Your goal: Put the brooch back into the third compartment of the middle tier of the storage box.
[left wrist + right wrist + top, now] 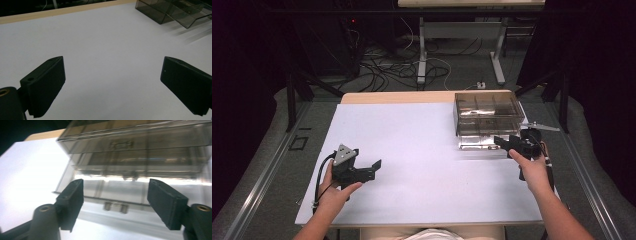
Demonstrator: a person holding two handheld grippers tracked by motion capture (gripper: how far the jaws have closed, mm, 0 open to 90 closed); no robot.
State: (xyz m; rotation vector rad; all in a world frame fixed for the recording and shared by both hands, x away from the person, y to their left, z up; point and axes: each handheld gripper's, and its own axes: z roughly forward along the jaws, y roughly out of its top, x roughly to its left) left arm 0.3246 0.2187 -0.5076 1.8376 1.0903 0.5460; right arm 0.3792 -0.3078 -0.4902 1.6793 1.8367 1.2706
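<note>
Open left gripper (112,87) over white table (105,37)

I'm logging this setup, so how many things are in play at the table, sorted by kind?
Clear plastic boxes: 1, the clear box at the table's far right, its lid open.
Grippers: 2, the left gripper over the white sheet and the right gripper at the box's front edge, both open.
White sheets: 1.
Total: 4.

Black left gripper (371,167) with ribbed jaws, grey plate, black cable.

one clear drawer box (488,116), two claws (373,170)
</note>
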